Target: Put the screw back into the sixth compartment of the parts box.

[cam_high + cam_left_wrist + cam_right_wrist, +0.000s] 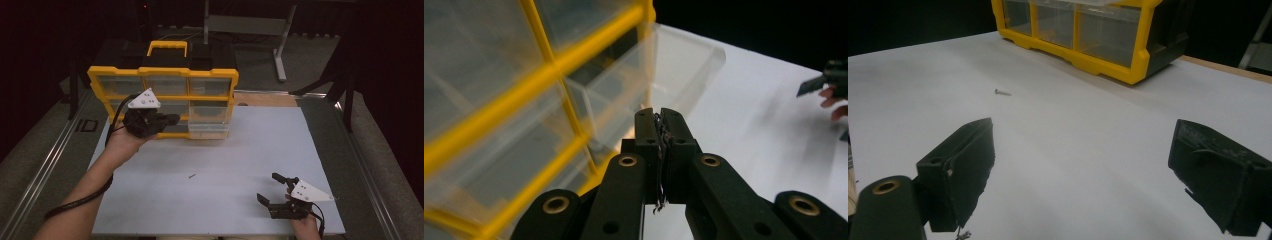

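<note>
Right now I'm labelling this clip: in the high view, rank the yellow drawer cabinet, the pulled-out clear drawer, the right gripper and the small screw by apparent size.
1. Yellow drawer cabinet
2. Right gripper, though it sits nearer the camera, so its rank over the drawer is unsure
3. Clear drawer
4. Screw, by far the smallest

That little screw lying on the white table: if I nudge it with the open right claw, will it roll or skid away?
The screw lies on its side on the smooth table, so it probably rolls, curving around its head. It looks tiny and light, so a nudge from the right claw may flick it away.
</note>
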`<state>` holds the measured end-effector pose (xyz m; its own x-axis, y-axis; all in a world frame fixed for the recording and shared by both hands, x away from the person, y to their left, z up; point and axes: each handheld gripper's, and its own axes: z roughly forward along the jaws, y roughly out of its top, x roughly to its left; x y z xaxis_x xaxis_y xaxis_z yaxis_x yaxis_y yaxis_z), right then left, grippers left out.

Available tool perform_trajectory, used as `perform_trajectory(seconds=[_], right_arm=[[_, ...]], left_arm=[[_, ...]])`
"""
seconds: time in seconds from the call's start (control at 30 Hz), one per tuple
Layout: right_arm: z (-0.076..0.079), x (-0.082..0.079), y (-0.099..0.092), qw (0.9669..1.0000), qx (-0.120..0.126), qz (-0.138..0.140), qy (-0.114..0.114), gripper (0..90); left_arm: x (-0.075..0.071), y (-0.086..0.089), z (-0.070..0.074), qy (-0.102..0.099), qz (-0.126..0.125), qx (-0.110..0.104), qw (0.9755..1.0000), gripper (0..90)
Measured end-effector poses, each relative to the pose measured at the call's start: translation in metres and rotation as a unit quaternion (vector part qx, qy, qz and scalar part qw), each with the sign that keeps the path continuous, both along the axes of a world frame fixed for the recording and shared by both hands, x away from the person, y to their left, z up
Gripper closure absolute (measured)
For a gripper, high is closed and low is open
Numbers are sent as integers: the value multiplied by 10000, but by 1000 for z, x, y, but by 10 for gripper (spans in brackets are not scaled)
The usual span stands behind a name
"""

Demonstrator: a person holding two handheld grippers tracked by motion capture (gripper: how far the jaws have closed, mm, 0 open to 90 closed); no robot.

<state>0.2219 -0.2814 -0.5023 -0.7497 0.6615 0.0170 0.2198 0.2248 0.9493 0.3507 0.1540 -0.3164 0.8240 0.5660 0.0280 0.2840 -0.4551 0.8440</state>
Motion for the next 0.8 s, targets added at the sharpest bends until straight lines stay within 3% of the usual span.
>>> perform_trajectory(seconds=[0.3, 0.63, 0.8], right_arm=[[0, 0, 0, 10000, 6, 12, -14, 113], [0, 0, 0, 10000, 5, 24, -8, 113], [0, 0, 0, 10000, -3, 27, -2, 113]], left_arm=[[9, -21, 23, -150, -105, 65, 9998, 887], [21, -44, 27, -150, -330, -46, 9993, 886], [29, -54, 23, -97, -372, 26, 9993, 886]])
